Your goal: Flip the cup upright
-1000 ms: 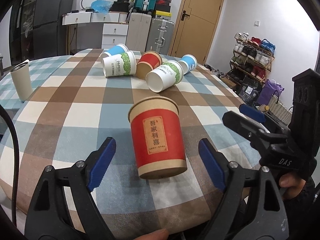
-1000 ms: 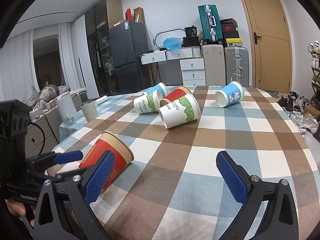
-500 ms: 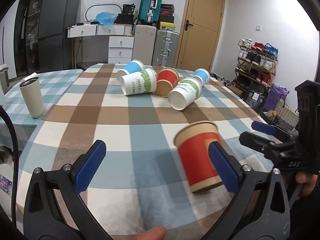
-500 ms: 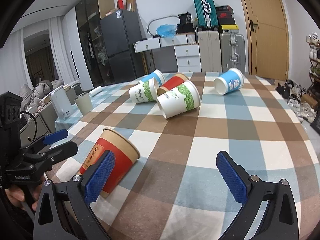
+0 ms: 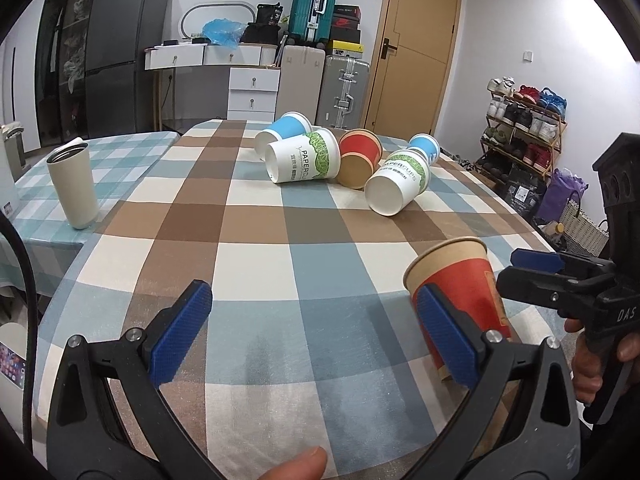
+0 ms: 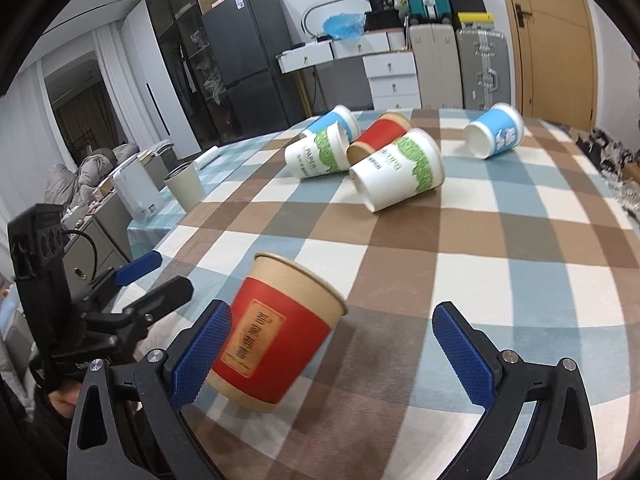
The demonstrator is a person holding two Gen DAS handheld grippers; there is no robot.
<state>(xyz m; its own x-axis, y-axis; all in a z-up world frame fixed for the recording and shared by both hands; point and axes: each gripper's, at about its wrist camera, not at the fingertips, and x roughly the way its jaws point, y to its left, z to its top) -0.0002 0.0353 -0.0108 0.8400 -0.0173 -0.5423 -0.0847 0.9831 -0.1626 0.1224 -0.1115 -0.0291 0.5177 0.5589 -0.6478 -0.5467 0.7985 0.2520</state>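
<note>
Your red cup point(image 6: 276, 332) is standing mouth up at the lower left of the right view, so that one looks done. Both the left tongs point(image 5: 312, 336) and right tongs point(image 6: 336, 352) are spread wide, holding nothing. Five cups point(image 6: 400, 168) are lying tipped in the middle of the tabletop point(image 6: 500, 264).

Red cup point(image 6: 276, 330) stands mouth-up on checked tablecloth point(image 6: 500, 248), beside right gripper's point(image 6: 332, 354) left pad; jaws spread wide.

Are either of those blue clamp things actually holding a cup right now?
No. Both the left gripper and the right gripper are open. The red cup stands upright on the table, beside the pads, ungripped.
</note>
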